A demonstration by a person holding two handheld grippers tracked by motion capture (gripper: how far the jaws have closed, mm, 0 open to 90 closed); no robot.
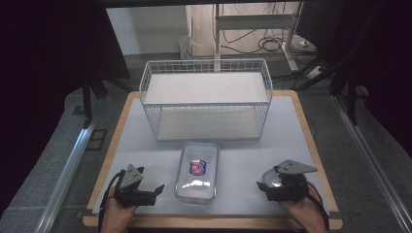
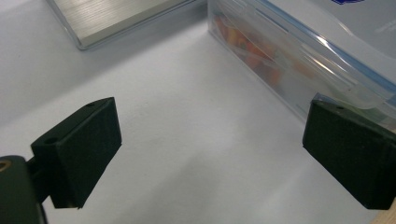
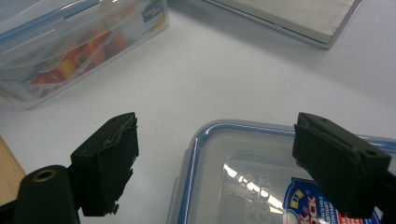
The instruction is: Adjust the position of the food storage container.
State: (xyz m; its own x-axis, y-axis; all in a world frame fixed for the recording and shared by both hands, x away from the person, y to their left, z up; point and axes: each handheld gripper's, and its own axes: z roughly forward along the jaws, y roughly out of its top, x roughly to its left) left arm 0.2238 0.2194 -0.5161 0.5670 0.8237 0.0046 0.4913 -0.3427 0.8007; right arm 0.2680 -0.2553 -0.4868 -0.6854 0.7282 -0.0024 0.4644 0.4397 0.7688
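The clear food box (image 1: 197, 172), lid clipped on with a red and blue label on top, lies flat on the white table cover (image 1: 145, 150) between the 2 claws. In the high view it sits just ahead of the left claw (image 1: 154, 193) and a little farther from the right claw (image 1: 262, 187).

In the left gripper view the left claw (image 2: 205, 135) is released, its 2 jaws spread wide with bare cover between them. The box (image 2: 299, 51) runs past the outside of one jaw, which stands right at the box's side wall; I cannot tell whether it touches. Orange and red contents show through the wall.

In the right gripper view the right claw (image 3: 215, 140) is also released, its jaws apart. A second clear lid with a blue rim (image 3: 243, 172) lies flat beneath and between them, neither pad pressing on it. The box (image 3: 70, 42) is farther off, ahead of one jaw.

Beyond both claws and behind the box stands the white wire rack (image 1: 206, 65), 2 tiers high. A corner of its base plate (image 2: 116, 18) shows ahead of each claw.

A hand (image 1: 116, 213) grips the left claw from behind.
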